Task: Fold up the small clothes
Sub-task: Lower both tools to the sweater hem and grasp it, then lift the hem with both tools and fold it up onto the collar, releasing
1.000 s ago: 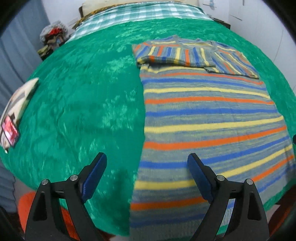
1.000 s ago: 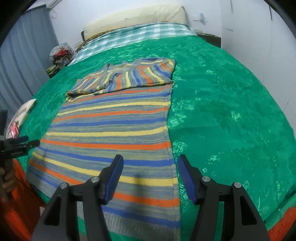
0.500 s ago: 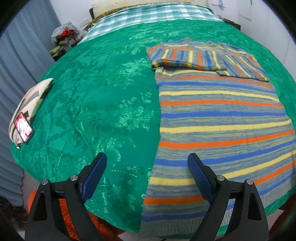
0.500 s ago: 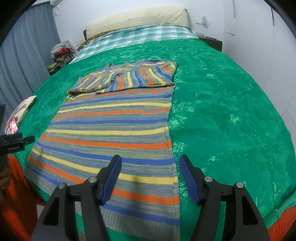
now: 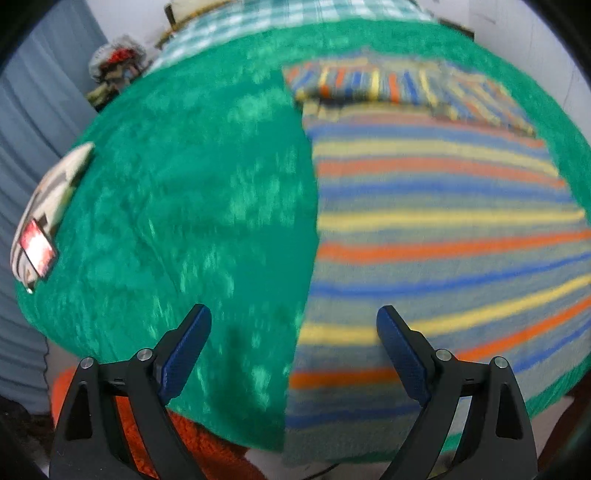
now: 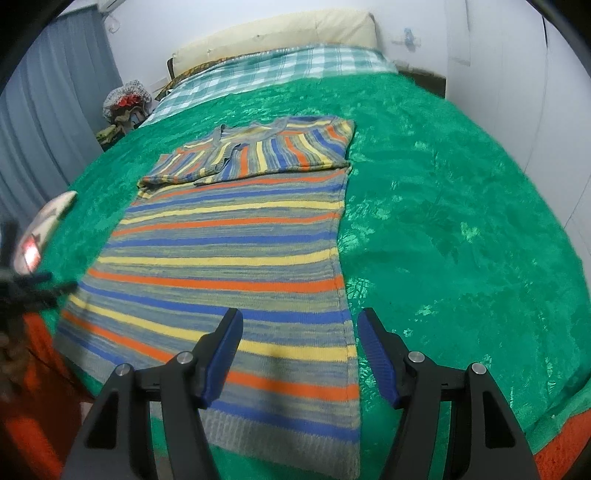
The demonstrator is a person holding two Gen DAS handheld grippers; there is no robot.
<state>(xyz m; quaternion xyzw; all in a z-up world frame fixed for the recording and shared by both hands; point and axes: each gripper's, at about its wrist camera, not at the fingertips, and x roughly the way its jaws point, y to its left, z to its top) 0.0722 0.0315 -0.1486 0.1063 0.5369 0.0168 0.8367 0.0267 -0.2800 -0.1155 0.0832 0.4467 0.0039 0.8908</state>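
Note:
A striped knit sweater (image 6: 229,254) in grey, blue, yellow and orange lies flat on the green bedspread (image 6: 443,221), its sleeves folded across the far end. It also shows in the left wrist view (image 5: 436,229), blurred. My left gripper (image 5: 293,323) is open and empty above the sweater's near left edge by the hem. It appears blurred at the left edge of the right wrist view (image 6: 40,282). My right gripper (image 6: 299,326) is open and empty above the sweater's near right edge by the hem.
A patterned cushion with a lit phone (image 5: 37,251) on it lies at the bed's left edge. A checked sheet (image 6: 266,74) and a pillow (image 6: 273,35) lie at the far end. An orange rug (image 5: 155,421) is below the bed. A white wall (image 6: 517,74) is on the right.
Both grippers stay open. The left wrist view has shifted and blurred, the sweater's left edge now sitting between its fingers. The right gripper has edged slightly closer to the hem.

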